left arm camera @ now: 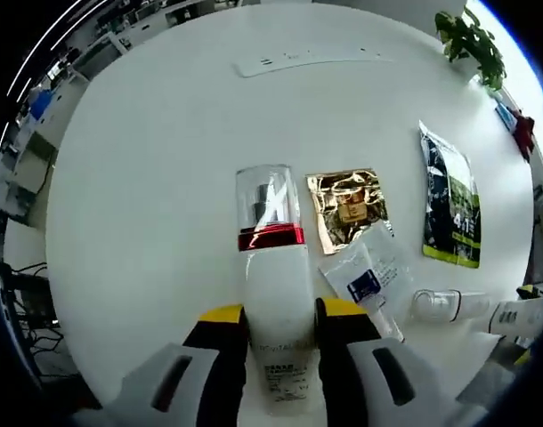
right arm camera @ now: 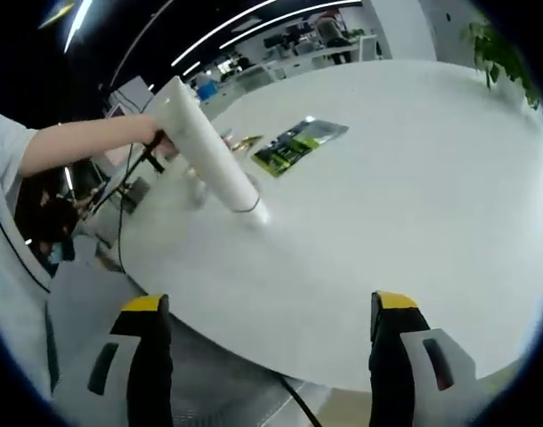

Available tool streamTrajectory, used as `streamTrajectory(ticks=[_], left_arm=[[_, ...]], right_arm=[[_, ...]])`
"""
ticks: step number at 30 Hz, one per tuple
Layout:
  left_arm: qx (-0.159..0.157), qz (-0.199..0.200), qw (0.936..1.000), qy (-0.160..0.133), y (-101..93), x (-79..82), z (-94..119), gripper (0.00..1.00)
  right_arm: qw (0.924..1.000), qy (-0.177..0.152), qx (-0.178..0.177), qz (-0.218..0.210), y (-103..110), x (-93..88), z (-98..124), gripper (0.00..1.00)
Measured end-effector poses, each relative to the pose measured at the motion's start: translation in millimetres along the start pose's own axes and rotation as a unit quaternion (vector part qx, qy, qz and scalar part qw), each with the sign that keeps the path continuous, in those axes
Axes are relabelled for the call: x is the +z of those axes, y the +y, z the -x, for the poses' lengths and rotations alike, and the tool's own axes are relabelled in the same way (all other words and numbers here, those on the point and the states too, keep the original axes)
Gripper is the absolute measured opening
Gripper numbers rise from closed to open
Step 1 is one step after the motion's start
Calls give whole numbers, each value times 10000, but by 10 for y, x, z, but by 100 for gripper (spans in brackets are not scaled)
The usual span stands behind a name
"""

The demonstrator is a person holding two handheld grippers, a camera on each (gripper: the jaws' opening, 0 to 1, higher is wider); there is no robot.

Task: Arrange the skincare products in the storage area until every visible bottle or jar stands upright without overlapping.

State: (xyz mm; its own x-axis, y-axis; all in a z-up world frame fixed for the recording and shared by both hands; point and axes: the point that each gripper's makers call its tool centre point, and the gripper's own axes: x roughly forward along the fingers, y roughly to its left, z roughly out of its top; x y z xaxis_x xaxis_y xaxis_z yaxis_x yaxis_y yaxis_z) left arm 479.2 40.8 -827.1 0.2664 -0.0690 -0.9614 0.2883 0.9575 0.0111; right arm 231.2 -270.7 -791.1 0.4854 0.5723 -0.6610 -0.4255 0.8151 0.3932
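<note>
In the left gripper view my left gripper [left arm camera: 282, 313] is shut on a white bottle [left arm camera: 276, 285] with a red band and a clear cap [left arm camera: 267, 203]. The bottle points away from me over the white table [left arm camera: 147, 178], its cap end farthest out. A small white bottle [left arm camera: 442, 305] lies to the right, with a white tube [left arm camera: 523, 316] beyond it. In the right gripper view my right gripper [right arm camera: 270, 307] is open near the table's edge [right arm camera: 280, 356] with nothing between its jaws. A long white tube [right arm camera: 209, 151] stands slanted, cap down, a person's hand [right arm camera: 156, 138] at its upper end.
A gold sachet [left arm camera: 345, 207], a clear sachet with a blue label [left arm camera: 368, 277] and a dark pouch with green print [left arm camera: 451, 200] lie right of the held bottle. A white power strip [left arm camera: 307, 60] and a potted plant [left arm camera: 472, 40] sit at the far side.
</note>
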Motion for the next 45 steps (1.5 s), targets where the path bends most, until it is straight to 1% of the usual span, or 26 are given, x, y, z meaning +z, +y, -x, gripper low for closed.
streamTrajectory(ticks=[1,4,6,9,11,13,15,16,18,19,20,21,22,23,25,26,28,31,36,38,39,40,42,43,44,45], left_arm=[[-31,-18,10000,23,59,32,-37,29],[-68,-83,9999,-34,69,32,-41,29],[-82,23,9999,-100,75,21,-38,28],[-261,189,9994,-123,20,-35,-10,28],[-414,375,9981,-261,-54,-94,74,28],[-456,340,9978,-338,-46,-100,120,28],[-650,414,9957,-512,-106,-108,222,27],[-786,519,9934,-650,-133,-85,261,27],[-1161,828,9851,-966,-140,-5,348,27],[-1323,941,9807,-1092,-228,-74,481,27],[-1494,1037,9758,-1211,-259,-82,553,27],[-1699,1226,9676,-1410,-335,-125,692,27],[-1816,1337,9632,-1459,-354,-149,755,27],[-2031,1318,9568,-1611,-301,-117,816,27],[-2157,1240,9510,-1838,-261,-130,939,27],[-2220,1201,9493,-1876,-268,-155,995,27],[-2394,1086,9415,-2109,-330,-192,1158,27],[-2719,1089,9258,-2389,-533,-282,1410,27],[-3455,1210,8829,-2940,-655,-300,1760,27],[-3793,1397,8591,-3141,-696,-307,1913,27],[-3854,1427,8543,-3183,-711,-311,1947,27],[-4042,1555,8399,-3271,-734,-314,2031,27],[-4325,1633,8204,-3364,-764,-320,2148,27],[-4457,1601,8066,-3537,-939,-370,2297,27],[-4587,1570,7960,-3624,-994,-389,2390,27],[-4798,1490,7802,-3727,-1084,-426,2525,27]], right_arm=[[10000,-3,3,-1,3,1,-3,93],[10000,-8,42,13,25,8,-24,92],[10000,-21,56,42,41,28,-22,92],[9999,-40,59,81,46,48,-11,92],[9999,-62,55,82,49,61,6,92],[9999,-71,55,85,45,55,11,92],[9999,-60,71,103,61,46,17,92],[9999,-64,78,113,73,45,21,92],[9998,-94,108,140,120,61,36,92],[9998,-105,121,151,137,68,38,91],[9997,-114,139,175,157,78,39,91],[9996,-122,151,193,173,84,40,91],[9995,-128,167,219,193,87,40,91],[9995,-133,177,242,207,94,42,91],[9992,-153,213,296,240,115,49,91],[9991,-166,231,323,265,123,57,91],[9988,-183,259,380,328,139,92,91],[9984,-209,280,444,349,145,114,91],[9974,-318,317,560,449,201,238,91],[9968,-400,352,595,482,261,307,91],[9961,-523,394,587,524,326,360,91],[9955,-619,436,577,561,377,404,91],[9923,-906,613,585,685,542,520,89],[9897,-1055,786,563,784,634,597,88],[9874,-1164,936,522,858,698,649,85],[9840,-1290,1138,459,944,769,703,82]])
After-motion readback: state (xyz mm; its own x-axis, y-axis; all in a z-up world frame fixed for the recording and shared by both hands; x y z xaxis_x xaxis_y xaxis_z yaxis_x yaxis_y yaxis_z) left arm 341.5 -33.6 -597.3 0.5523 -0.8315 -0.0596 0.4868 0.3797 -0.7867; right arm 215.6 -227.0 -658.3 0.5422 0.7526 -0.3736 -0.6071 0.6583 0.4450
